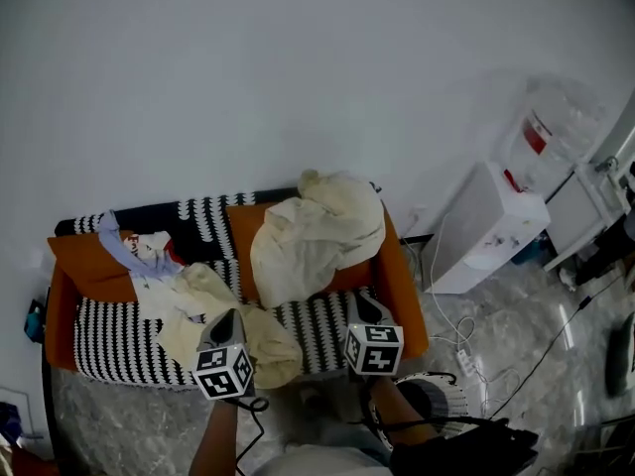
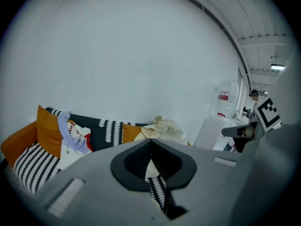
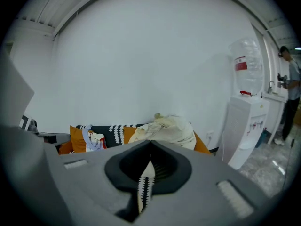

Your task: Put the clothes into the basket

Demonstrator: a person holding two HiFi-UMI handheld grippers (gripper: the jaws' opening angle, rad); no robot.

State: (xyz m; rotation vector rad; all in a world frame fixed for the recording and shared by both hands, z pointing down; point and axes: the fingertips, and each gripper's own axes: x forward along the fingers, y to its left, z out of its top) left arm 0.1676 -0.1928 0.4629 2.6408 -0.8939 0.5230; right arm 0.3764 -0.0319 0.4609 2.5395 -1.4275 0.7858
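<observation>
Clothes lie on a black-and-white striped sofa (image 1: 109, 340) with orange cushions. A big cream garment (image 1: 317, 231) is heaped against the backrest at the right; it also shows as the cream heap (image 2: 162, 128) and the cream heap (image 3: 169, 128). A second cream piece (image 1: 253, 335) lies on the seat. A white, lavender and red shirt (image 1: 149, 261) lies at the left. My left gripper (image 1: 230, 317) hovers over the seat's cream piece, shut and empty (image 2: 150, 142). My right gripper (image 1: 359, 303) is over the seat's right end, shut and empty (image 3: 150, 144). A white ribbed basket (image 1: 446, 397) stands on the floor at the lower right, partly hidden by my arm.
A white water dispenser (image 1: 486, 228) with a bottle on top stands right of the sofa, against the wall. Cables (image 1: 466, 357) trail across the marbled floor beside it. A person (image 3: 288, 88) stands far off at the right edge.
</observation>
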